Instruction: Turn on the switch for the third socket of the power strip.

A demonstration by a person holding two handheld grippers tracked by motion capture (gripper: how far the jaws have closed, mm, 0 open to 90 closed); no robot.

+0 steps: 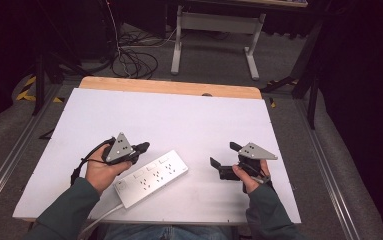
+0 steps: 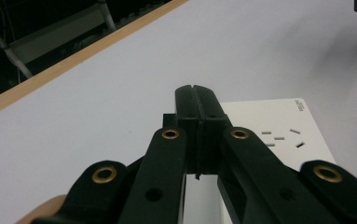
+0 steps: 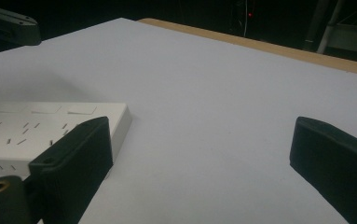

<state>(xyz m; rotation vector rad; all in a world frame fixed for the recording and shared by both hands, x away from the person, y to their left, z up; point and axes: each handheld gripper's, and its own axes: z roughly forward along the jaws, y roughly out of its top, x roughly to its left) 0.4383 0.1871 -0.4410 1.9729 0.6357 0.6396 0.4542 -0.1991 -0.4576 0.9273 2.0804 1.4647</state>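
Your left tongs (image 1: 142,147) were together, your right tongs (image 1: 225,159) apart. The strip (image 1: 151,177) lay near the counter's (image 1: 179,120) front edge. You did well to approach level.

My left gripper (image 2: 198,100) has matt black plastic jaws with brass-coloured rivets, and my right gripper (image 3: 204,154) is the same dull black. The power strip (image 1: 151,177) looks like smooth white plastic with a slight sheen. The table (image 1: 169,117) wears a matt white sheet over a pale wood edge.
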